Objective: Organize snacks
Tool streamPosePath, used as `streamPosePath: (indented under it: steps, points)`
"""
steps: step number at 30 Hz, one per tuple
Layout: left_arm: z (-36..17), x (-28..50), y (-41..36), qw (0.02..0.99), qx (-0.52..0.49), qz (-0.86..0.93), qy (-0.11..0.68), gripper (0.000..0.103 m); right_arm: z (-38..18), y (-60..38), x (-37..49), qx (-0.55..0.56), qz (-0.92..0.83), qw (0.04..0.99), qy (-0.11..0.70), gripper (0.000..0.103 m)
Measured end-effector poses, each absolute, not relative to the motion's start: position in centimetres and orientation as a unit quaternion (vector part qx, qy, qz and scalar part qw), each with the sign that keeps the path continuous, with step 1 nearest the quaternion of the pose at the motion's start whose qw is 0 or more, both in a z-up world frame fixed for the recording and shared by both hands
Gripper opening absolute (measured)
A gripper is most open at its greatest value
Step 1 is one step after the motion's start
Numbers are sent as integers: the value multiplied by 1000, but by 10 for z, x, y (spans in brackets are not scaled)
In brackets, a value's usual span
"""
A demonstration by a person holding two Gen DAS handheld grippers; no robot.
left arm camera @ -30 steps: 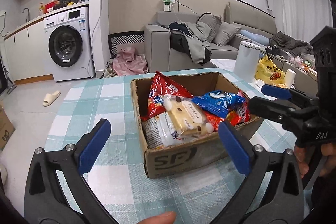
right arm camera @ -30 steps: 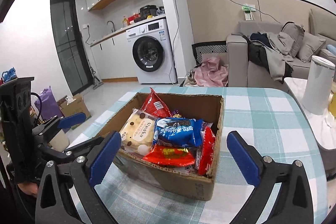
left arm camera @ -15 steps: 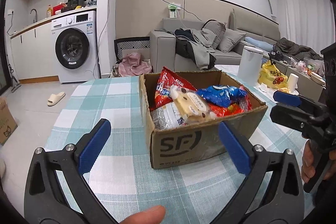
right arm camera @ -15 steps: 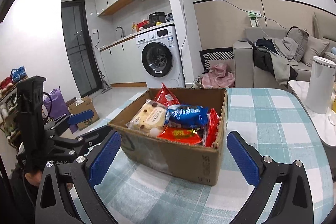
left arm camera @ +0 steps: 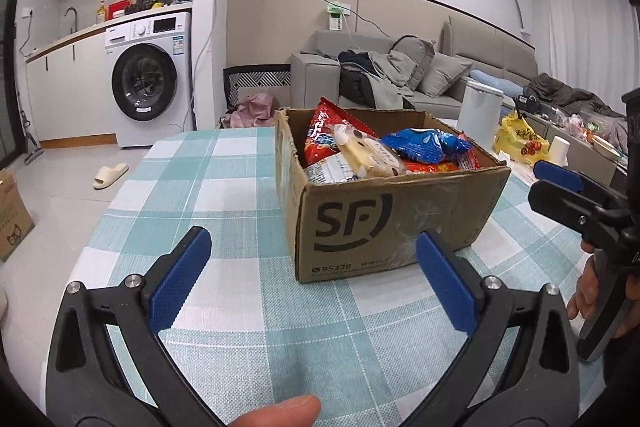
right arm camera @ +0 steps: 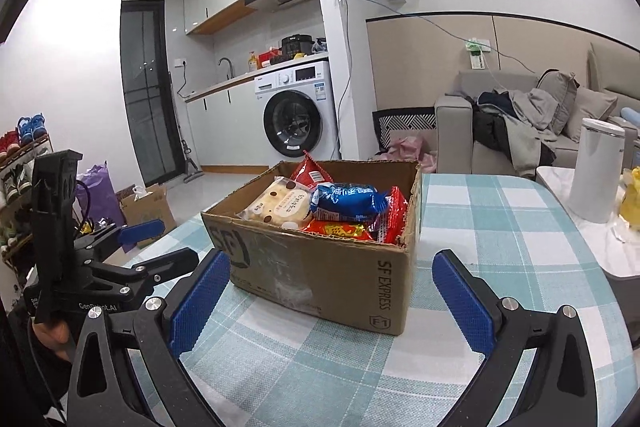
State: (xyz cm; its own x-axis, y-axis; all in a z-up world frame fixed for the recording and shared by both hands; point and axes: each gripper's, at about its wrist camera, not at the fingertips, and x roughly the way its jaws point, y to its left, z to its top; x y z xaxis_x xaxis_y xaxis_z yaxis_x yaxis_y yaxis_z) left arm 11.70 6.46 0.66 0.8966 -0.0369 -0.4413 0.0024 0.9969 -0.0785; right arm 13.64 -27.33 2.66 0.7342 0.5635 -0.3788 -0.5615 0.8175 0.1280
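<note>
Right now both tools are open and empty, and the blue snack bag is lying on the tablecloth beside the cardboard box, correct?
Not quite. The blue snack bag lies inside the cardboard box, on top of the other snacks, as the right wrist view shows. Both the left tool and right tool are open and empty.

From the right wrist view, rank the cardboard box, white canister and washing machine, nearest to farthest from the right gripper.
1. Cardboard box: directly ahead of the right gripper, on the table.
2. White canister: far right, on the white side surface.
3. Washing machine: back, against the kitchen wall.
</note>
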Motion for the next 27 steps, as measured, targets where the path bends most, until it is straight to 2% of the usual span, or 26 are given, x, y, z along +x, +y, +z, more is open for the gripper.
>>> streamPosePath:
  steps: [13, 27]
  points:
    - [9, 104, 64, 979, -35, 0, 200, 102, 24, -283, 128, -1, 288, 942, 174, 103]
    - [8, 106, 67, 978, -40, 2, 205, 102, 23, -278, 127, -10, 292, 940, 175, 103]
